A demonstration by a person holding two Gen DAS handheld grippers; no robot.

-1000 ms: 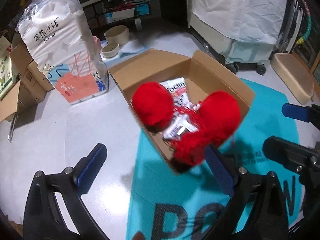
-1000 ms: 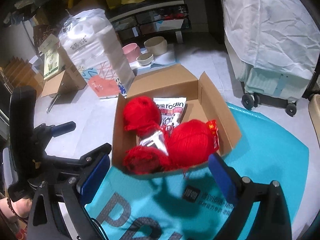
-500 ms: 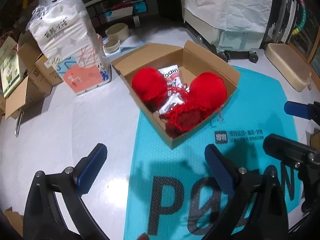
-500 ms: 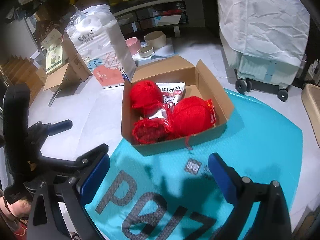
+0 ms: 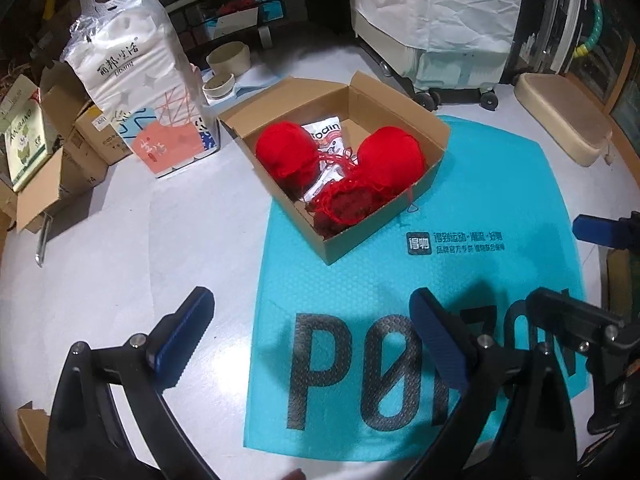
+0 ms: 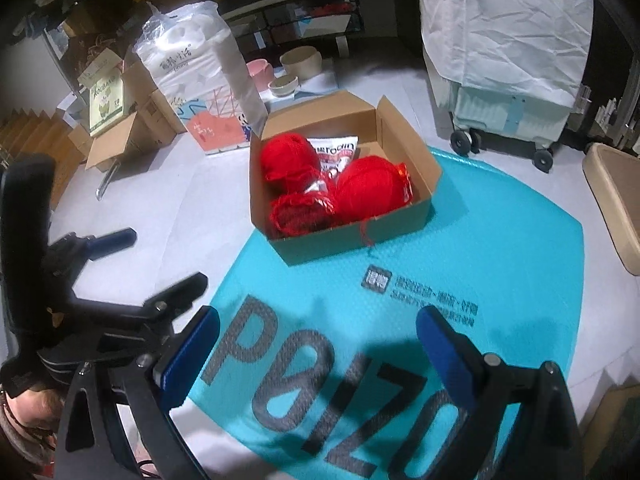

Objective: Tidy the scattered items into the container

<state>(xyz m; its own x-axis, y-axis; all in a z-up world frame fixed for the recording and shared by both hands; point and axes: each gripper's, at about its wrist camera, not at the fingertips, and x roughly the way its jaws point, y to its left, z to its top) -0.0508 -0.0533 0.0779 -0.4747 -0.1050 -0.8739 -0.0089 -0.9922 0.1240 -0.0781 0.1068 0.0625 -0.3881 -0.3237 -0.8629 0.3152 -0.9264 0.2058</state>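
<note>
Both the left gripper [image 5: 310, 336] and right gripper [image 6: 318, 344] hang wide open and empty over the teal printed mat [image 5: 480, 216]; red yarn balls [image 6: 370, 190] sit inside the open brown cardboard box [image 6: 400, 236], so tidying looks finished, next only a check for strays.

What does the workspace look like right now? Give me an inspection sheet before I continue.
Surface: pale grey floor with a teal printed mat on it.
Job's things: open brown cardboard box partly on the mat, holding two bright red yarn balls, a darker red yarn skein and a white printed packet. One red strand hangs over the box's front wall.
Clutter: nothing seen loose on the mat.
Grippers: left gripper and right gripper both open, empty, hovering over the mat.
Cables: nothing seen.
Surroundings: white tissue roll pack, beige bowls, small cardboard cartons, white-covered wheeled cart.
</note>
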